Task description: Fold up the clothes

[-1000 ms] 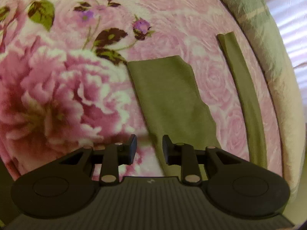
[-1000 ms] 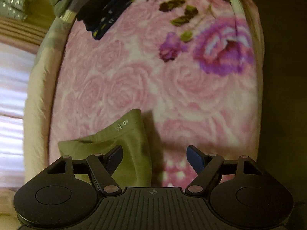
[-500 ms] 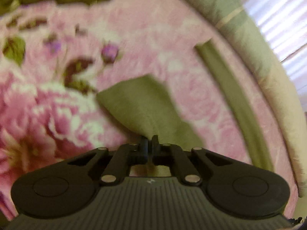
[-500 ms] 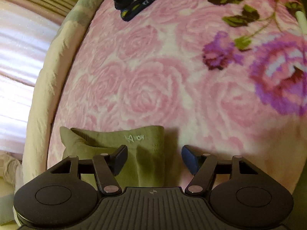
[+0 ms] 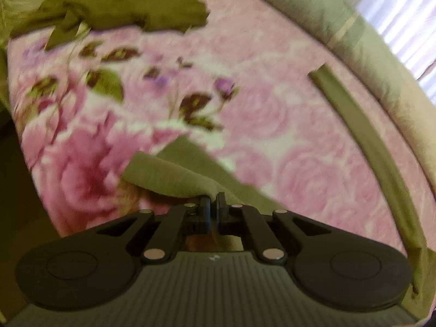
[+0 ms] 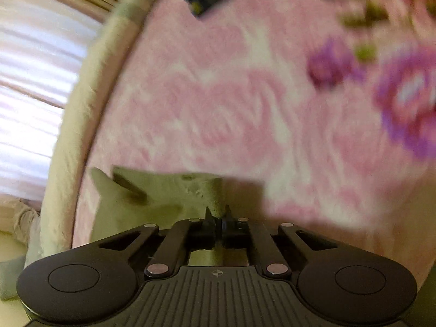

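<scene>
Both grippers closed since — fingers pinching olive garment [image 5: 174, 174] edge, fold lifted — axis unclear.

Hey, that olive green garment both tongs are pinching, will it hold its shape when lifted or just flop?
Probably flop: where the left tongs pinch the olive green garment, its edge already curls and sags. At the right tongs it bunches into soft folds, so likely thin and light. The fuzzy floral blanket may drag on it slightly.

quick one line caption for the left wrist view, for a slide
Left gripper shut on the edge of an olive garment, lifting it off a pink floral blanket.
</scene>
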`<state>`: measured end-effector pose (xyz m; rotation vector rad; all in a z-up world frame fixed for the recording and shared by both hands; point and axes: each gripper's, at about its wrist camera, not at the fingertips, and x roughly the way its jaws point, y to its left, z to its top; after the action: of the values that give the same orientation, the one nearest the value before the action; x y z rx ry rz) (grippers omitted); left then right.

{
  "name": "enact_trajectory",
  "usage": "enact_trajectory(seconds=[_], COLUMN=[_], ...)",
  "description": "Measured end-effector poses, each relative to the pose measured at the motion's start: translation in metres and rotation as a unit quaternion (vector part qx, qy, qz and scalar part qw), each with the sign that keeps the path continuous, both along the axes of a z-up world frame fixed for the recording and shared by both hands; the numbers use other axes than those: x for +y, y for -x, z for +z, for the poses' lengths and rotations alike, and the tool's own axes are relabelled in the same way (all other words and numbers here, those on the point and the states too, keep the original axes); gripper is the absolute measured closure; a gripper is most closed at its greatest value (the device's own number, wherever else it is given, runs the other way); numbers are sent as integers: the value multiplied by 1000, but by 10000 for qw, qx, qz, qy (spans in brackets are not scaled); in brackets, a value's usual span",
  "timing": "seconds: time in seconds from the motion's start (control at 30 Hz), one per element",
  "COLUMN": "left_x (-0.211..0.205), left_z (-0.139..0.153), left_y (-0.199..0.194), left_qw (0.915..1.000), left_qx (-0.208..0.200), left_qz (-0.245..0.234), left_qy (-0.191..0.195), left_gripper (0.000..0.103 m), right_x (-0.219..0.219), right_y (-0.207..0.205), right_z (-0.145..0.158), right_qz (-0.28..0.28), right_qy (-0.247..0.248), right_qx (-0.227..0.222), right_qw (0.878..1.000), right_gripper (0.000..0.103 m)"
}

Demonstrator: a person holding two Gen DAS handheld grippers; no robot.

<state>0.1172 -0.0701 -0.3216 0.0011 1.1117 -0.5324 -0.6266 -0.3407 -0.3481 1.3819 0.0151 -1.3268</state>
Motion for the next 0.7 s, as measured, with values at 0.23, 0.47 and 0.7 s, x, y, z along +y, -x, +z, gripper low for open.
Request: enact_trajectory(seconds=[0.23,0.47,0.7], left_x=[2,9,-23], left_z=[-14,-8,34], left_y=[6,5,-8], left_qw=[9968,9916,9860], left_qx=[-89,-70,-839], left_qz=[-352,-265,-196], left_qy=[-713,-1263,-1426], left_gripper=[99,89,88], right_x=[29,26,-19], right_y=[10,4,-26], right_z=[-5,11,42], right_qz=[102,230,732], right_qy=[-592,-898,-463], right_qx=[204,1133,1358], right_qw=[9980,9892,9869], right_gripper=[101,40,40])
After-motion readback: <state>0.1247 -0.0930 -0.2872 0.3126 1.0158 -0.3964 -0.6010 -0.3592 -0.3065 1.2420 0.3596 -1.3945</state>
